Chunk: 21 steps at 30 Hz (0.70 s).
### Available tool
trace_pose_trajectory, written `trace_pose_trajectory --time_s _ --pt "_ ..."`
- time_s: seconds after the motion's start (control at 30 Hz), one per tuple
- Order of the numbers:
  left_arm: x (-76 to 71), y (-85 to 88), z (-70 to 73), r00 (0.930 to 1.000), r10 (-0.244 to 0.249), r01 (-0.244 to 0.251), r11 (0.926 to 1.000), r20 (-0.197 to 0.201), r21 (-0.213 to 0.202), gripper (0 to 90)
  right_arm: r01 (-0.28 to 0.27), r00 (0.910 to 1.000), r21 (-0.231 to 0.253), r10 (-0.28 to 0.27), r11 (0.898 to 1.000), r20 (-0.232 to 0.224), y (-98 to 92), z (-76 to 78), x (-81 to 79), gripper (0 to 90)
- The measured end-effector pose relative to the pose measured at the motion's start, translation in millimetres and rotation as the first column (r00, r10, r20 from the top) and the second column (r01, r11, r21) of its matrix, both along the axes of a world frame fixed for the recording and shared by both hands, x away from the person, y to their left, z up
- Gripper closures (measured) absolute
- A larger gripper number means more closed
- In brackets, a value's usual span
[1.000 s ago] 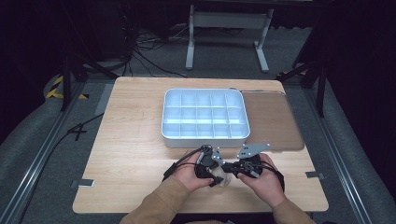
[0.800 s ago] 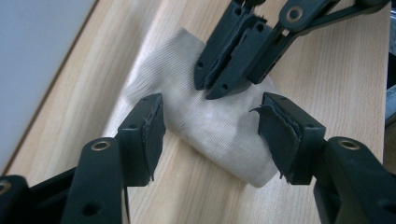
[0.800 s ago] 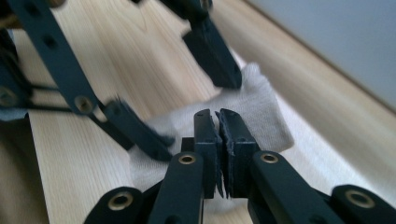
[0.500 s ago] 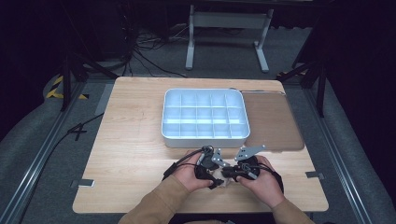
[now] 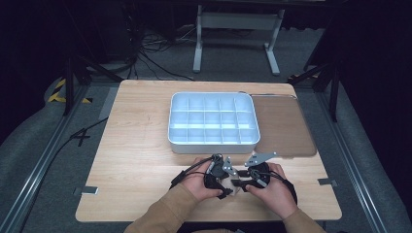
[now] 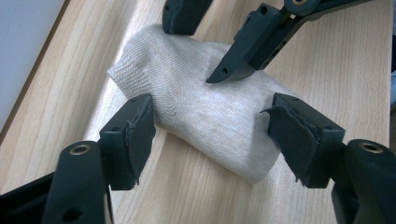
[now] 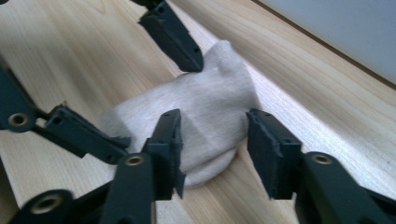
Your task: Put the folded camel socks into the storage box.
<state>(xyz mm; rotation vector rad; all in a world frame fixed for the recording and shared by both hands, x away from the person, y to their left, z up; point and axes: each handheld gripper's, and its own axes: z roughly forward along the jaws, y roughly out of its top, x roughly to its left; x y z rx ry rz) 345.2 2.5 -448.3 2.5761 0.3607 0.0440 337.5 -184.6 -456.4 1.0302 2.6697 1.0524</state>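
Near the front edge of the worktop (image 5: 136,160), a rolled beige sock (image 6: 210,116) is straddled by the left gripper (image 6: 212,130) and the right gripper (image 7: 212,144), both just spread, pads unpressed. Behind, a white compartment tray (image 5: 212,143) is seen with bare compartments.

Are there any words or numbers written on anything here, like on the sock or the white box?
None: no word, number, label or sign can be read.
The folded cream sock is plain knit.
The white divided box and the brown lid beside it are bare.
The left tongs and right tongs show plain black pads and brass rivets, no lettering.
The yellow-black floor tape is stripes, not text.
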Motion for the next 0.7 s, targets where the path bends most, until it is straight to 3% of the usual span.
trace_pose_trajectory --time_s 0.07,0.1,0.23,0.33,0.43,0.63,0.7 --pt "0.1 0.2 -0.4 1.0000 0.000 0.000 1.0000 0.002 -0.004 31.9 0.000 1.0000 0.001 0.000 1.000 -0.003 -0.6 -0.7 0.9 50.6" --pt "0.5 0.5 -0.7 1.0000 -0.004 0.004 1.0000 0.000 -0.003 31.9 0.009 0.9999 0.000 -0.009 1.000 -0.008 -1.2 -1.8 2.4 43.6" --pt "-0.3 1.7 -1.7 0.9998 0.008 -0.008 1.0000 -0.016 0.003 31.8 0.016 0.9994 0.013 -0.016 1.000 -0.032 -2.8 -4.4 6.2 39.8" --pt "-1.0 3.1 -3.7 0.9995 0.013 -0.012 0.9998 -0.031 0.014 31.7 0.014 0.9987 0.018 -0.013 1.000 -0.050 -3.1 -5.3 8.1 39.5" --pt "-3.3 3.8 -8.9 0.9991 0.011 -0.008 0.9985 -0.041 0.054 30.0 0.009 0.9976 0.027 -0.007 1.000 -0.068 -2.9 -6.0 10.3 39.6" --pt "-5.1 10.2 -2.8 0.9997 0.012 -0.011 0.9990 -0.022 0.043 32.8 -0.012 0.9929 0.055 0.018 0.998 -0.118 -4.0 -8.5 16.2 43.1" --pt "-5.6 14.6 -1.1 0.9995 0.024 -0.023 0.9988 -0.022 0.043 32.7 -0.033 0.9887 0.067 0.042 0.997 -0.143 -2.2 -8.5 18.1 48.2"
